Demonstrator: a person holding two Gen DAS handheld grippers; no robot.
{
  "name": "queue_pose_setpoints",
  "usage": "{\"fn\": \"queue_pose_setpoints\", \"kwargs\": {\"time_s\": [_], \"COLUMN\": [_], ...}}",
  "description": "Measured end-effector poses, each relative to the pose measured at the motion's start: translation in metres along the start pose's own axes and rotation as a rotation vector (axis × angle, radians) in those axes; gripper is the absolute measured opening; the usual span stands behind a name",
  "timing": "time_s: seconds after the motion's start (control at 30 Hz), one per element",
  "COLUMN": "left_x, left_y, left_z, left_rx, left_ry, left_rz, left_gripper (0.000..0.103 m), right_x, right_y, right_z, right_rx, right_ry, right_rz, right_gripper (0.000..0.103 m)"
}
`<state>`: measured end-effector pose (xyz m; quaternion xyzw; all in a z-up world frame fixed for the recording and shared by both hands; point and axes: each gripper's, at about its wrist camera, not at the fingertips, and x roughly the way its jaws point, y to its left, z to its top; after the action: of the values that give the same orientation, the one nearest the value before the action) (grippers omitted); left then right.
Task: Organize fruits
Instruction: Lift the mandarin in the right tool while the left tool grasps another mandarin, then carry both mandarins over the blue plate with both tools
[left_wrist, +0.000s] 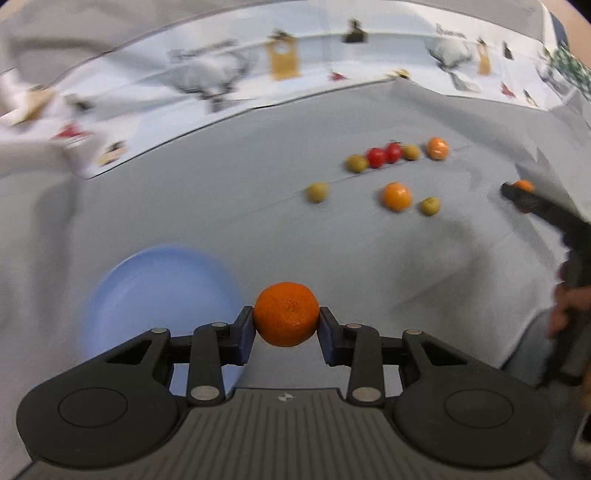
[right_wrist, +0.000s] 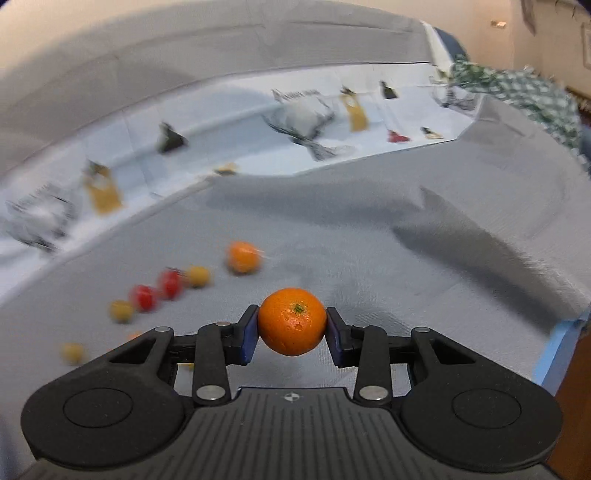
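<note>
My left gripper (left_wrist: 286, 320) is shut on an orange mandarin (left_wrist: 286, 314) and holds it above the grey cloth, just right of a blue plate (left_wrist: 159, 295). My right gripper (right_wrist: 291, 325) is shut on another mandarin (right_wrist: 291, 321), also held above the cloth; it also shows in the left wrist view (left_wrist: 517, 190) at the far right. Loose fruit lies on the cloth: two mandarins (left_wrist: 396, 196) (left_wrist: 437, 148), two red tomatoes (left_wrist: 384, 154) and several small green-yellow fruits (left_wrist: 317, 192). The right wrist view shows a mandarin (right_wrist: 242, 257), tomatoes (right_wrist: 170, 283) and green-yellow fruits (right_wrist: 121, 311).
A grey cloth (left_wrist: 258, 206) covers the table. A white printed cloth (left_wrist: 221, 77) runs along the far side. A green checked fabric (right_wrist: 524, 99) lies at the far right. The table's right edge has blue tape (right_wrist: 557, 343). A hand (left_wrist: 569, 310) holds the right gripper's handle.
</note>
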<state>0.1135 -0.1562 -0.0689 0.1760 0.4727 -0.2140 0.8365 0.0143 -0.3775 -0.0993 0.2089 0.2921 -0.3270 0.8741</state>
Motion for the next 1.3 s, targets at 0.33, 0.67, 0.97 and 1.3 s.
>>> {"fn": "queue_pose_setpoints", "kwargs": {"time_s": [0.33, 0.67, 0.97, 1.3], "left_x": [-0.107, -0.149, -0.160, -0.157], "left_y": [0.075, 0.102, 0.110, 0.117], "left_z": [-0.099, -0.160, -0.172, -0.173], "left_rx": [-0.193, -0.277, -0.286, -0.304], "left_ry": [-0.066, -0.166, -0.218, -0.219], "left_rz": [0.100, 0.052, 0.022, 0.006], "left_gripper": [0.040, 0.040, 0.039, 0.039], "right_x": [-0.160, -0.228, -0.247, -0.242], "right_y": [0.073, 0.138, 0.153, 0.158], "right_z": [-0.039, -0.071, -0.080, -0.082], "right_rx": [-0.184, -0.456, -0.512, -0.532], "right_ry": [0.157, 0.157, 0.144, 0.158], "right_rz": [0.509, 0.601, 0.563, 0.537], "right_gripper": [0.039, 0.039, 0.039, 0.039]}}
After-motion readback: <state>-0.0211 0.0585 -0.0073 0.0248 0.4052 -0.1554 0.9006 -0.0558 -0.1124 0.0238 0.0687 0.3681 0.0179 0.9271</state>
